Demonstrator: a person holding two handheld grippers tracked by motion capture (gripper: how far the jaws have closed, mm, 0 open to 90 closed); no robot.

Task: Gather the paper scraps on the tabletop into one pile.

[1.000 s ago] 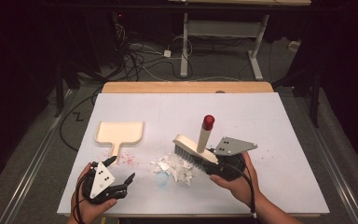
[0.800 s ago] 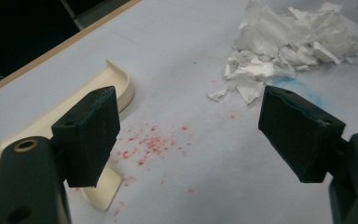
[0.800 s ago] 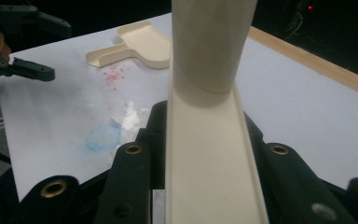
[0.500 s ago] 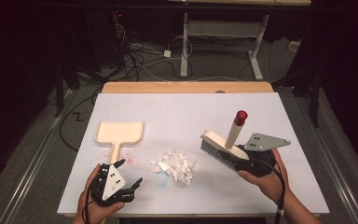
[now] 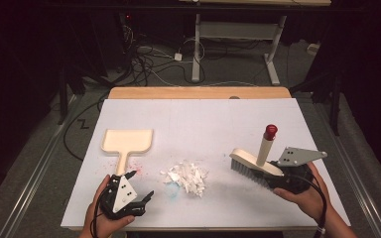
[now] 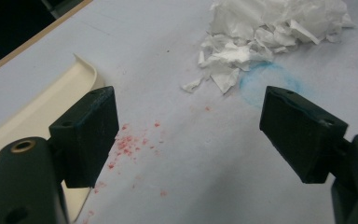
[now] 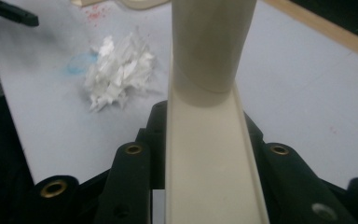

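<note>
Left claw point(image 5: 139, 191) is held open at lower left, near the worktop point(image 5: 203, 119) edge; right claw point(image 5: 273, 173) grips a brush point(image 5: 255, 161) at lower right. Paper scraps point(image 5: 186, 176) lie between; a dustpan point(image 5: 127, 141) sits upper left.

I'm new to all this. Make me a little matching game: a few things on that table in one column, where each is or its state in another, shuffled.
1. brush
2. dustpan
3. paper scraps
4. left gripper

a. open, holding nothing
b. piled mid-table
c. lying flat, left side
d. held by the right gripper

Pairs: 1-d, 2-c, 3-b, 4-a
</note>
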